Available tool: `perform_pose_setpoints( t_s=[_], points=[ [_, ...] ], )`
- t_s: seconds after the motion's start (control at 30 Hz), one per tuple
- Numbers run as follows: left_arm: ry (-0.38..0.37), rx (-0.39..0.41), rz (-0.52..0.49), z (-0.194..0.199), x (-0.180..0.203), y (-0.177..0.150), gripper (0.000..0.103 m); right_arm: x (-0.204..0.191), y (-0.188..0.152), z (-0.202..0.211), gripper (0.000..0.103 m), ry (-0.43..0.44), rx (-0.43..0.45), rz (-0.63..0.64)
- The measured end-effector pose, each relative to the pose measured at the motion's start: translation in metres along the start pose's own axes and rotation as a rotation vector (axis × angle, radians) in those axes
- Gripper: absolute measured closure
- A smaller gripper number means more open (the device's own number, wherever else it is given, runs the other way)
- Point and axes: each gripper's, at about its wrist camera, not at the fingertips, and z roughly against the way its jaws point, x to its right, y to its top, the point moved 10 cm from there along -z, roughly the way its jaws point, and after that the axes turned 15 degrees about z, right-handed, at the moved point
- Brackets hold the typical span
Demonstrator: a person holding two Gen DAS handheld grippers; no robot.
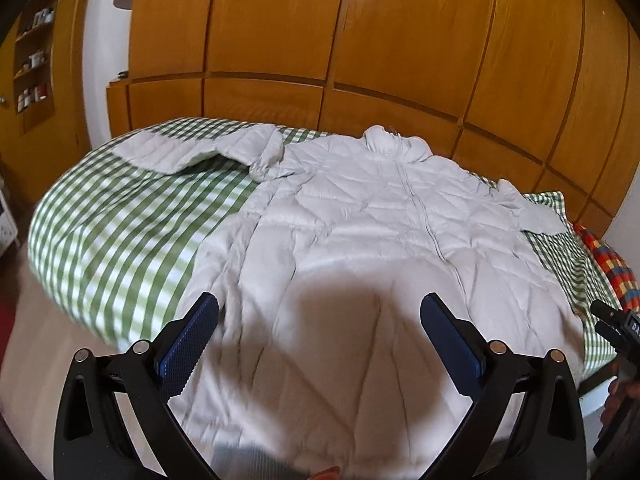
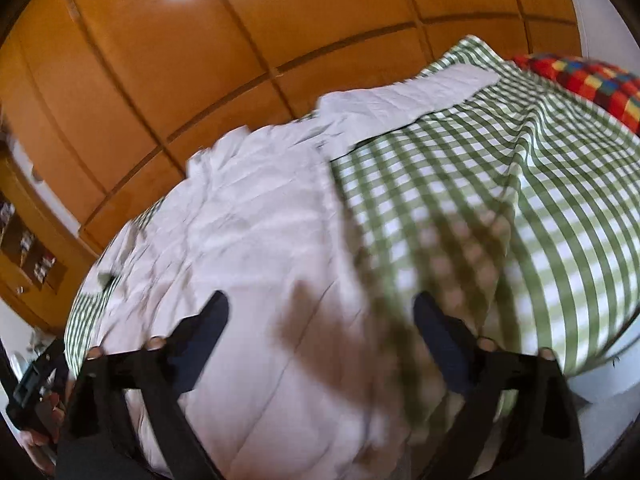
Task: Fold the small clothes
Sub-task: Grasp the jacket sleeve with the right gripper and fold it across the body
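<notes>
White quilted puffer jacket (image 1: pixel 360 240) is laid front-up, zip closed, on the green-and-white checked bedspread (image 1: pixel 112 240), collar toward 12 o'clock, hem nearest. One sleeve is spread toward 10 o'clock, the other toward 2 o'clock. Left gripper (image 1: pixel 320 340) is hovered over the hem, jaws wide apart, nothing held. Right gripper (image 2: pixel 320 332) is likewise spread wide and empty, over the jacket's 3 o'clock edge; that view is blurred. Sleeves are probably best folded in first: each cuff pinched shallowly, carried across the zip, laid flat. Orange wooden wardrobe (image 1: pixel 360 40) stands behind.
</notes>
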Motion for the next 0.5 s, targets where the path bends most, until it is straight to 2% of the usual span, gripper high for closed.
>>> perform_pose_setpoints(
  t_s=[0.03, 0.17, 0.3, 0.37, 0.43, 0.5],
  points=[
    [0.005, 0.006, 0.001, -0.006, 0.001, 0.006, 0.003, 0.014, 0.01, -0.009, 0.027, -0.008, -0.004, -0.024],
    [0.053, 0.017, -0.037, -0.041, 0.012, 0.036, 0.003, 0.064, 0.046, -0.036, 0.036, -0.005, 0.02, -0.144],
    [0.064, 0.013, -0.088, -0.078, 0.029, 0.064, 0.003, 0.117, 0.077, -0.069, 0.045, 0.018, 0.034, -0.278],
    [0.095, 0.031, -0.085, -0.095, 0.031, 0.078, 0.003, 0.139, 0.09, -0.082, 0.049, 0.028, 0.049, -0.334],
    [0.096, 0.042, -0.066, -0.116, 0.034, 0.09, 0.003, 0.165, 0.103, -0.098, 0.055, 0.027, 0.066, -0.408],
    [0.084, 0.033, -0.044, -0.134, 0.034, 0.095, 0.003, 0.19, 0.115, -0.113, 0.056, 0.009, 0.072, -0.457]
  ],
)
